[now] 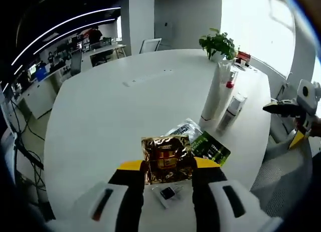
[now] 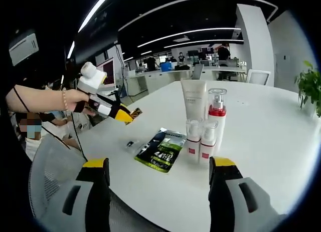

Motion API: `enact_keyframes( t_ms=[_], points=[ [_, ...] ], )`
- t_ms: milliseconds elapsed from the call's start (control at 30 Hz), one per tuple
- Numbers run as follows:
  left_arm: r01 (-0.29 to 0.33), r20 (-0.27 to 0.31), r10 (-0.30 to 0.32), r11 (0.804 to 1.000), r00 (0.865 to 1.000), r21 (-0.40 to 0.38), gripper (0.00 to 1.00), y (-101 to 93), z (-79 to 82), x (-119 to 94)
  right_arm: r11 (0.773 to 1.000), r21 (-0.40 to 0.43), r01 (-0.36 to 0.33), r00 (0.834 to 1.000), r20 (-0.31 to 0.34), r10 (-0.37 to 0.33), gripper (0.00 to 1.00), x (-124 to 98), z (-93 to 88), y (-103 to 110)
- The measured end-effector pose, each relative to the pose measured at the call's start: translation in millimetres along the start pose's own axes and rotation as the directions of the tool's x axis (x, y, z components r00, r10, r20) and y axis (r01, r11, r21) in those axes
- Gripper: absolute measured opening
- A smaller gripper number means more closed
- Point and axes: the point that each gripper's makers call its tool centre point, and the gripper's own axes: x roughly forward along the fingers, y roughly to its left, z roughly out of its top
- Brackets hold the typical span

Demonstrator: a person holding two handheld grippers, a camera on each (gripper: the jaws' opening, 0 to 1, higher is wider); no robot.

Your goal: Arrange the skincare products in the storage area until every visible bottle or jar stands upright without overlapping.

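- On the white table (image 1: 100, 106), in the left gripper view, the left gripper (image 1: 168, 167) is closed on a gold sachet (image 1: 165, 157) — the foil sits pinched between its yellow-tipped jaws, above the tabletop.
- Just past the sachet lie a silver sachet (image 1: 184, 129) and a green-and-black sachet (image 1: 213, 148), flat and overlapping at their edges.
- A small dark-and-white item (image 1: 168, 193) lies under the jaws; it is too small to tell what it is.
- Further right a white tube (image 1: 214, 94) stands upright, with a red-collared pump bottle (image 1: 229, 89) and a smaller bottle (image 1: 231, 111) beside it.
- A potted plant (image 1: 218, 43) stands at the table's far edge.
- In the right gripper view the right gripper (image 2: 160, 172) hangs with its jaws wide apart, holding nothing, near the table edge (image 2: 281, 142).
- Ahead of it the tube (image 2: 194, 99), the pump bottle (image 2: 216, 111) and two small red-labelled bottles (image 2: 199, 142) stand close together — possibly touching, all upright.
- The green sachet (image 2: 161, 151) lies flat just beside them.
- At left a hand (image 2: 75, 99) holds the other gripper (image 2: 113, 110) off the table's edge.
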Motion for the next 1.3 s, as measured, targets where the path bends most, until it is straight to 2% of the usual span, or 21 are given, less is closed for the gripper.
enact_keyframes(
  t_ms=[133,500,700,800,900,1100,1200,1300],
  points=[
    [0.0,0.014,-0.001,1.0,1.0,0.001,0.4,-17.7,-3.2,-12,1.0,-0.001,-0.02,1.0,0.0,0.02,0.75,0,0.5,4],
    [0.005,0.052,-0.005,1.0,0.999,0.002,0.4,-34.9,-8.5,-32,0.997,0.034,-0.072,0.997,0.008,0.071,0.66,2,2.0,11],
    [-0.003,0.067,0.001,1.0,0.998,0.03,0.4,-41.4,-9.6,-43,0.989,0.076,-0.128,0.992,0.024,0.126,0.55,11,7.2,18],
    [-0.001,0.083,-0.002,0.999,0.997,0.038,0.41,-49.8,-4.3,-51,0.984,0.095,-0.149,0.989,0.025,0.148,0.49,17,9.9,25],
    [-0.005,0.091,-0.001,0.998,0.996,0.064,0.41,-51.4,-1.5,-53,0.975,0.113,-0.192,0.981,0.041,0.188,0.41,25,18.2,36],
    [0.0,0.116,-0.01,0.996,0.993,0.088,0.41,-62.0,6.6,-59,0.95,0.158,-0.27,0.962,0.078,0.261,0.34,46,41.6,55],
    [0.006,0.121,-0.018,0.995,0.992,0.101,0.41,-66.5,8.7,-59,0.925,0.202,-0.323,0.945,0.117,0.304,0.29,55,57.9,67],
    [0.012,0.122,-0.025,0.994,0.992,0.111,0.41,-71.6,9.8,-60,0.908,0.24,-0.343,0.938,0.131,0.32,0.23,63,64.2,71]
  ],
)
